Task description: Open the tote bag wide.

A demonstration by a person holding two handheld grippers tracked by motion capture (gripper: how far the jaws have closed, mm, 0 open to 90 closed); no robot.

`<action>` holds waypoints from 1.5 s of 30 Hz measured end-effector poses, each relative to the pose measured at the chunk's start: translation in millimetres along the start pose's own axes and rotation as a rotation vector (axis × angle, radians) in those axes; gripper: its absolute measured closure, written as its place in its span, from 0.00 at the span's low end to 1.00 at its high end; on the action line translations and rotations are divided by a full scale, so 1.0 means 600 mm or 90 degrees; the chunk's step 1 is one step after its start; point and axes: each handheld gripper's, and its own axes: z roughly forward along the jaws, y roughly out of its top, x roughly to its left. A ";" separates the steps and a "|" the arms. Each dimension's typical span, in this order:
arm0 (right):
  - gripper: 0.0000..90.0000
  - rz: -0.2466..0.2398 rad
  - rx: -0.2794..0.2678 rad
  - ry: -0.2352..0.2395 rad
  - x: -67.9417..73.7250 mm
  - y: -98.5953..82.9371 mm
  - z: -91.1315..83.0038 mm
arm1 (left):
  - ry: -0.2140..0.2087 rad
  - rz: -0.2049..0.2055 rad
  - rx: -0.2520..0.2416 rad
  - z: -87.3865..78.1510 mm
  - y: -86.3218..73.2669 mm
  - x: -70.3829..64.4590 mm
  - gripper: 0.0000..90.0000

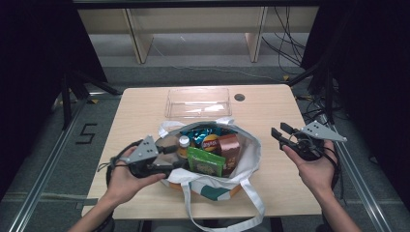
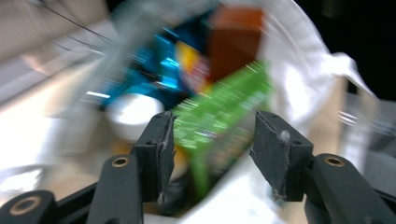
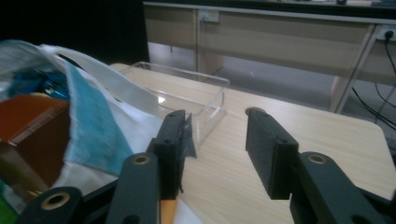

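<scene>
Risk first: our left gripper (image 1: 167, 157) sits at the tote's (image 1: 249, 159) near-left rim, jaws spread wide around nothing, aimed at the green packet (image 1: 206, 162) standing among snacks inside; closing now could pinch the rim cloth or knock the bottle (image 1: 184, 142). Our right gripper (image 1: 280, 133) hovers over bare table (image 1: 275, 104) right of the tote, jaws also wide, palm up.
</scene>
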 end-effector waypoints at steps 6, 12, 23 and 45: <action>0.73 -0.005 -0.020 0.048 0.028 0.030 0.000 | 0.076 -0.001 -0.018 -0.027 0.007 0.041 0.54; 0.74 -0.042 -0.029 0.092 0.053 0.046 0.011 | 0.087 0.013 0.018 -0.007 -0.005 0.062 0.53; 0.74 -0.047 0.020 0.144 0.083 0.049 0.036 | 0.084 0.053 0.051 0.018 -0.010 0.078 0.64; 0.99 -0.087 0.086 0.121 0.083 0.052 0.058 | 0.109 0.077 0.065 0.033 0.015 0.101 0.88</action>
